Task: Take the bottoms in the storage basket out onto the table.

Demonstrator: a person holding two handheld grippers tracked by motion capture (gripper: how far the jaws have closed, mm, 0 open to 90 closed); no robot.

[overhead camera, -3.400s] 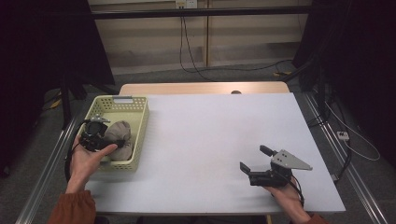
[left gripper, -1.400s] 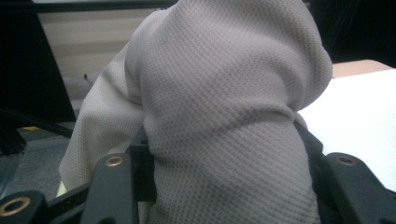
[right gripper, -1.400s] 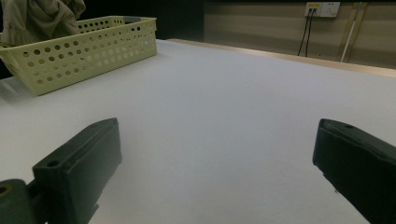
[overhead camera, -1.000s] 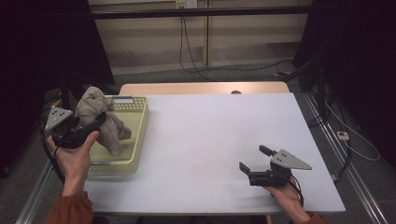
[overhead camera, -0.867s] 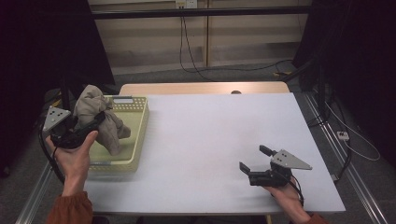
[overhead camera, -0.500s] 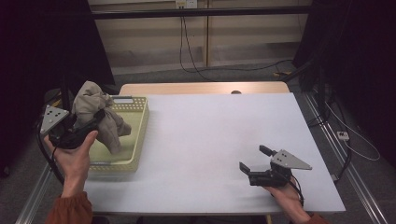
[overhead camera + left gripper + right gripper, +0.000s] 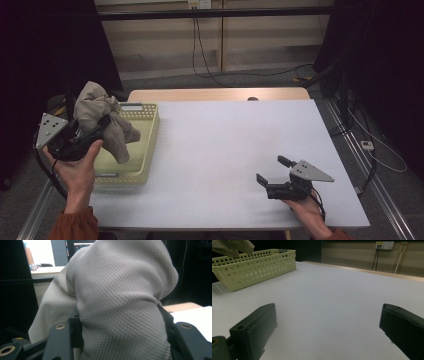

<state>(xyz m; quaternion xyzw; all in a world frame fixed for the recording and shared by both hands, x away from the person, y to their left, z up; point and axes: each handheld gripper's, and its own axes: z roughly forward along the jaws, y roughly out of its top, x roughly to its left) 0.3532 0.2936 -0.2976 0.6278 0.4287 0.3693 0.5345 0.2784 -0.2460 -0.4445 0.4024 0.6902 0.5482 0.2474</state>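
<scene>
Left gripper (image 7: pixel 102 124) raised at the worktop's left edge, forearm angled up from the near edge, jaws clamped on a crumpled beige waffle-weave cloth (image 7: pixel 102 117) hanging over the pale yellow perforated plastic basket (image 7: pixel 142 145). Right gripper (image 7: pixel 272 172) resting low near the near right corner, jaws wide apart, holding nothing. Cloth's weave plain close up (image 7: pixel 120 302) from the left gripper view; basket's holed wall (image 7: pixel 254 267) seen side-on from the right gripper view.

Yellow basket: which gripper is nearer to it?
Left. The left gripper holds a beige cloth over the yellow basket; the right gripper rests far across the table, open.
</scene>
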